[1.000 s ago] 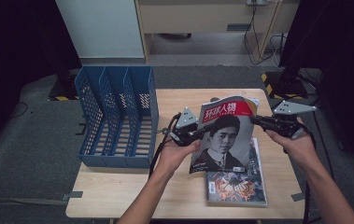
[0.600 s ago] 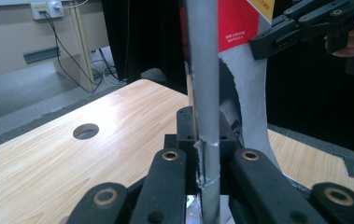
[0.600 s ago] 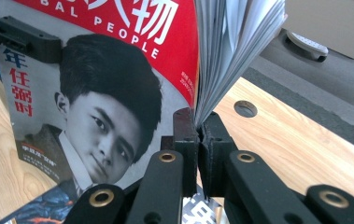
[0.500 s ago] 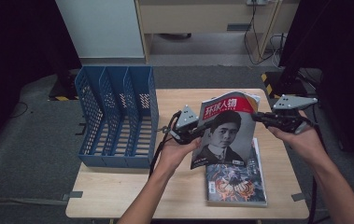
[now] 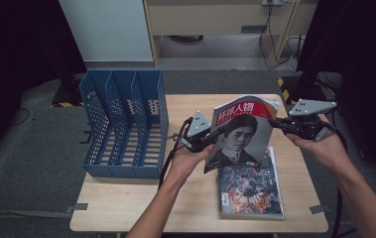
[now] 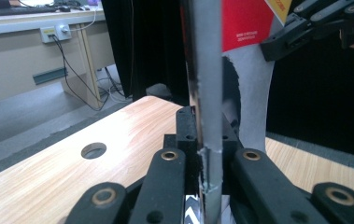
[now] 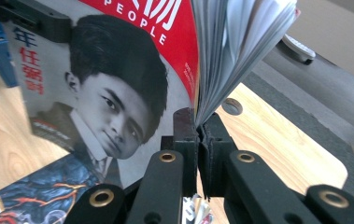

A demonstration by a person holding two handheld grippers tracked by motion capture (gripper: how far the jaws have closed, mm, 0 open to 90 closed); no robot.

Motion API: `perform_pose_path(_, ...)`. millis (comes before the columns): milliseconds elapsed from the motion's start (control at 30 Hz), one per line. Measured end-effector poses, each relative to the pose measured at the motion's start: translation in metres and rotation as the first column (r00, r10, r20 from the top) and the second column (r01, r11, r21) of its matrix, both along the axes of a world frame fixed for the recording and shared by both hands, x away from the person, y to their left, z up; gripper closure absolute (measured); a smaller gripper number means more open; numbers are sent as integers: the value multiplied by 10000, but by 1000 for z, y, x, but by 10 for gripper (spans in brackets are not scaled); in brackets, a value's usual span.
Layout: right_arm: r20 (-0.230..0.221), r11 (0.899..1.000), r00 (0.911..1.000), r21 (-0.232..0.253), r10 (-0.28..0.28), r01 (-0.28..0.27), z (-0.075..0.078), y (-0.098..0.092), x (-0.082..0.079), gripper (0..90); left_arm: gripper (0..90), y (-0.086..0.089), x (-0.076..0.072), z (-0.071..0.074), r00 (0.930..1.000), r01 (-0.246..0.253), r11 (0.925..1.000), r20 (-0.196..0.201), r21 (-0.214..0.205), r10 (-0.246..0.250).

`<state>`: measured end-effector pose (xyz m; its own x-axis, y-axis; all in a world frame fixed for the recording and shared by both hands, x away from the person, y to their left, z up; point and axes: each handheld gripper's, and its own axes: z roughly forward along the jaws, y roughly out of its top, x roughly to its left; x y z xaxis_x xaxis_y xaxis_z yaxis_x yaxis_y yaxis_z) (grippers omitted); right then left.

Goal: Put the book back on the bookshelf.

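While both tongs clamp its opposite edges, left tongs and right tongs hold the portrait magazine upright at frame centre.

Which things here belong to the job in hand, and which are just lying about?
In the job:
- red-topped magazine, held upright
- left tool, shut on its edge
- right tool, shut on its other edge

Lying about:
- dark-covered magazine, flat on the table
- blue file rack

A red-topped magazine with a portrait cover stands nearly upright at frame centre, raised above a dark-covered magazine lying flat below it.
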<state>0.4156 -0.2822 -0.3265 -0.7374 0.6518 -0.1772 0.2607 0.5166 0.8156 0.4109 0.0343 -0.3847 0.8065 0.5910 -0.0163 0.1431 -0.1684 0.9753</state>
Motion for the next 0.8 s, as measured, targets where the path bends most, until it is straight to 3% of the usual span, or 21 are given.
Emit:
perform_pose_path(133,-70,9998,9998,-38,187,-187,2,1,-4,871,835,3,-1,-4,9995,294,9985,166,-466,-286)
perform_pose_path(267,-57,9996,9996,-68,260,-260,3,3,-6,871,767,2,-2,-5,9985,508,9971,214,-571,-497)
perform_pose_path(533,-275,9985,9982,108,539,-536,4,2,-9,867,716,1,6,-10,9978,663,9909,3,-1174,-667)
perform_pose_path(633,-307,9983,9979,129,576,-572,4,1,-9,866,706,0,10,-12,9952,956,9849,-92,-1443,-979)
perform_pose_path(800,-279,9977,9974,188,660,-655,3,0,-9,866,643,-5,12,-12,9935,1086,9857,-205,-1291,-1121)
